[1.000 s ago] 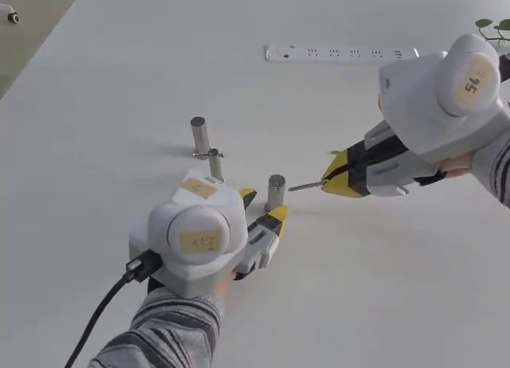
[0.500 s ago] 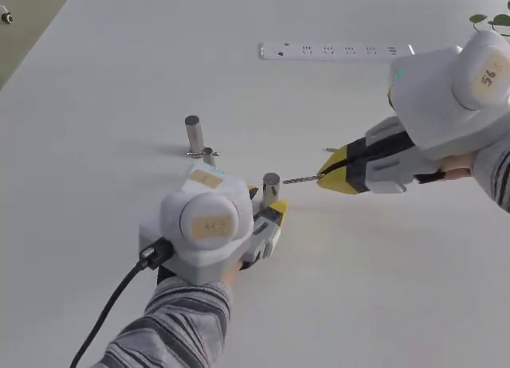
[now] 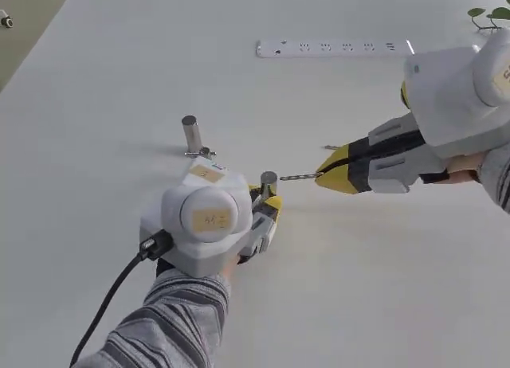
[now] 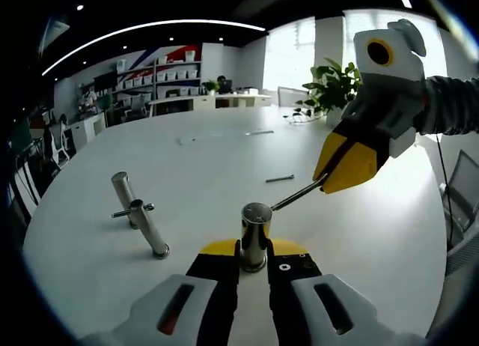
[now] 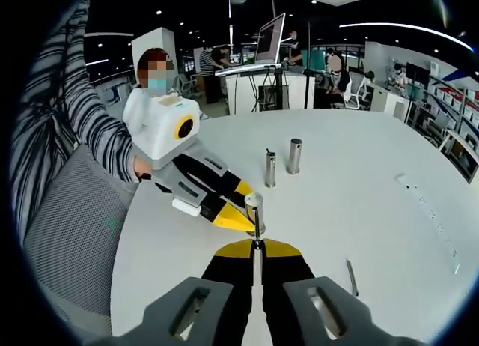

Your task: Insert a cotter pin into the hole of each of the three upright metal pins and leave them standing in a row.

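Observation:
My left gripper [image 3: 267, 199] [image 4: 254, 249] is shut on the nearest upright metal pin [image 3: 268, 180] [image 4: 255, 230] [image 5: 254, 205], low on its shaft. From the right, my right gripper [image 3: 321, 177] [image 5: 256, 245] is shut on a cotter pin [image 3: 299, 177] [image 4: 296, 197] [image 5: 256, 225]. It lies level, its tip at the top of that metal pin. A middle pin [image 4: 148, 228] [image 5: 270, 168] has a cotter pin [image 3: 199, 153] [image 4: 131, 210] crosswise through its top. The far pin [image 3: 190, 133] [image 4: 123, 195] [image 5: 295, 156] stands behind it.
A spare cotter pin [image 3: 329, 148] [image 4: 279, 179] [image 5: 350, 277] lies loose on the white table [image 3: 119, 81]. A white power strip [image 3: 335, 47] [image 5: 430, 211] lies at the far edge, beside a plant [image 3: 490, 13]. The left gripper's black cable [image 3: 111, 300] trails toward me.
The right gripper has brought the cotter pin's tip in to the top of the held metal pin. The left gripper's body now covers most of the middle pin in the head view.

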